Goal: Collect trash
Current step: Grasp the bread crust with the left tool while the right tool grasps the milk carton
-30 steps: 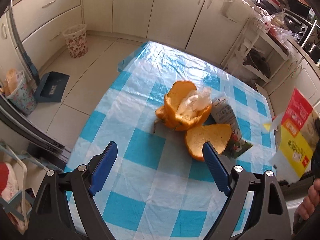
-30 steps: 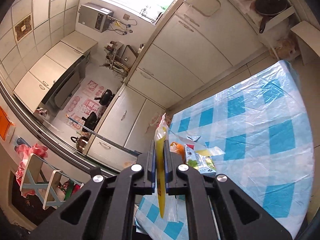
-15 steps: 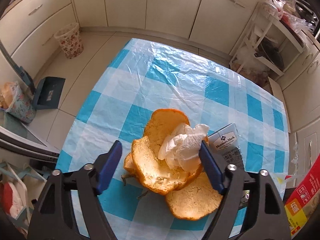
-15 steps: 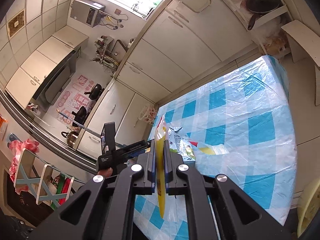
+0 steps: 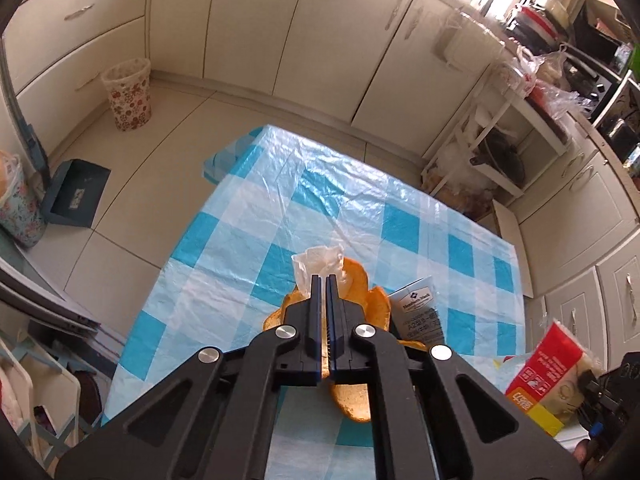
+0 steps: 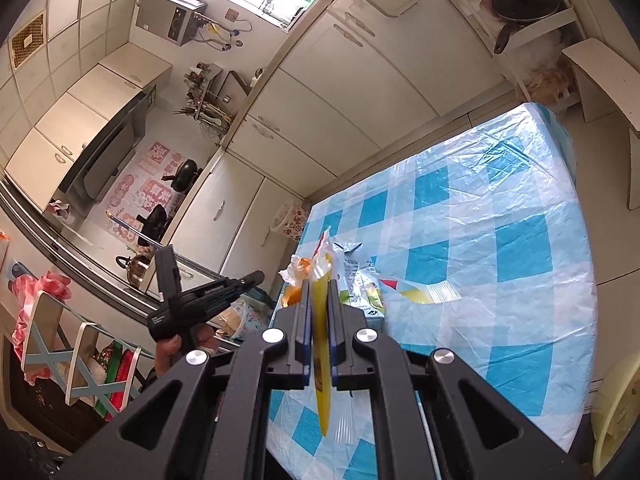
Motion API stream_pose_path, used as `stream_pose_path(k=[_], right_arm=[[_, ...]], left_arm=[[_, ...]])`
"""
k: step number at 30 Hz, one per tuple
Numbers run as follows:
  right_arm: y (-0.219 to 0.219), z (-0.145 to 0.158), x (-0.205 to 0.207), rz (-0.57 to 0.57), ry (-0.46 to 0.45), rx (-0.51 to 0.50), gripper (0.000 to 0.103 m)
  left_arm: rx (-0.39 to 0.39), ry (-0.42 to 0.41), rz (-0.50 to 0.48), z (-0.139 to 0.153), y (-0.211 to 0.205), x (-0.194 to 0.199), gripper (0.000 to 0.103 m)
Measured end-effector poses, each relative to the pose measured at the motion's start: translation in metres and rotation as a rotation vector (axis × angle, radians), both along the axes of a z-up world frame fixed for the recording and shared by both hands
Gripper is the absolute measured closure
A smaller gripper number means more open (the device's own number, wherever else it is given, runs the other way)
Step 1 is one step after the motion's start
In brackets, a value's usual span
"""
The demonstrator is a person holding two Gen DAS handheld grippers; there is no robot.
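While both tools are held over the checked table (image 5: 248,248): two pieces of trash are gripped.
Left gripper (image 5: 323,292): its jaws are pressed together on the orange peel (image 5: 376,300), with the crumpled clear plastic (image 5: 318,260) seen just past the tips.
Right gripper (image 6: 318,300): clamped on a yellow bag (image 6: 322,360), which is seen edge-on between the fingers.
Peel location: above the tablecloth, beside a printed packet (image 5: 418,312).
Second peel piece (image 5: 352,398): partly hidden below the left gripper.
Floor: a patterned wastebasket (image 5: 128,98) is seen by the cabinets.
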State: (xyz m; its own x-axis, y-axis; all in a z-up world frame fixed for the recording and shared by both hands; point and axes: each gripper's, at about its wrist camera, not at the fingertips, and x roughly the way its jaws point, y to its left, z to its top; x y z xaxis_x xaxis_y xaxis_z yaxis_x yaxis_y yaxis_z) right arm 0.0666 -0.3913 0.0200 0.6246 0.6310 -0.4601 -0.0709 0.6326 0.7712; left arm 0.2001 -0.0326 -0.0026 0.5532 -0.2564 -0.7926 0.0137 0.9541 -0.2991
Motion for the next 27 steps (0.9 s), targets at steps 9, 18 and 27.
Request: stream_pose_path(k=[9,18,27], right_arm=[[0.014,-0.007,0.004,0.021,0.027,-0.018,0.096],[0.017,-0.016,0.007,0.026,0.054,-0.024,0.096],[0.024,-0.017,0.01,0.043,0.054,-0.027,0.096]], left_arm=[[0.061,-0.019,-0.027,0.001,-0.005,0.013,0.083],[0.221,0.054,-0.04,-0.04,-0.028,0.044,0.044],[0.139,0.06,-0.054,-0.033,-0.019,0.042,0.102]])
